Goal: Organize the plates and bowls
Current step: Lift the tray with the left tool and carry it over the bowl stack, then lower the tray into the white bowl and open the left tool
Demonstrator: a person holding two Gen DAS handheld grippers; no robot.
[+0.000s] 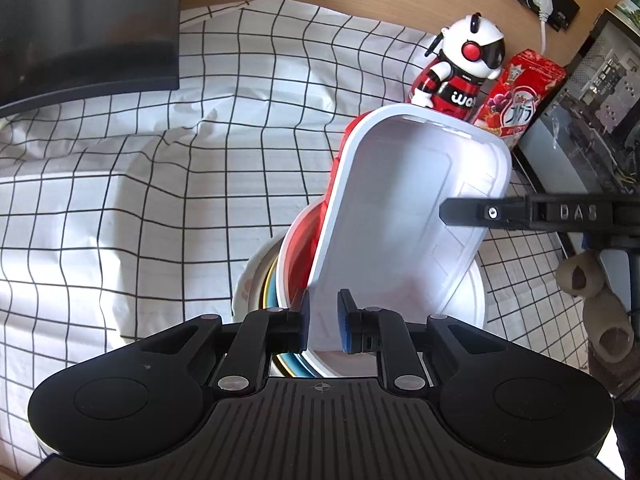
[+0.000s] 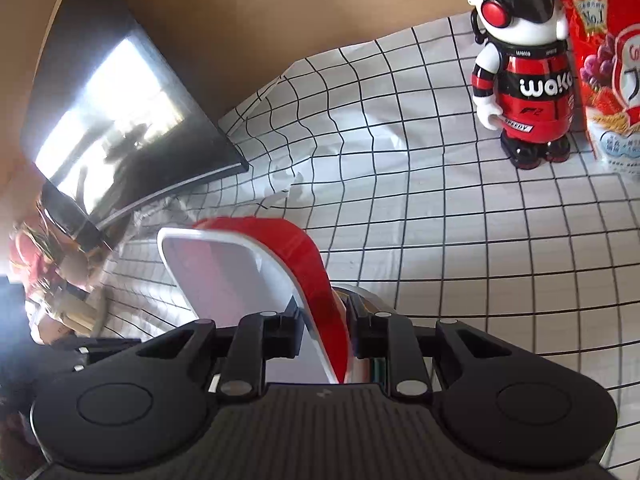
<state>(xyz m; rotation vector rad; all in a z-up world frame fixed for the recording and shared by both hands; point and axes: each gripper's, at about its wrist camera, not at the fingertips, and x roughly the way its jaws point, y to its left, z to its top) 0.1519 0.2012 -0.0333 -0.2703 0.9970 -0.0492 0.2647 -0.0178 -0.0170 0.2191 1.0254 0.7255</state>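
Left tool [image 1: 323, 322] and right tool [image 2: 325, 330] both clamped on rectangular tray [image 1: 404, 208], held tilted over stack of bowls and plates [image 1: 276, 280] mid-bench; stacking well advanced, tray not yet seated, judged final placement outstanding.

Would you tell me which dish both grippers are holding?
The rectangular tray, white inside and red outside, tilted above the stack of round bowls; the stacked ones lie flat.
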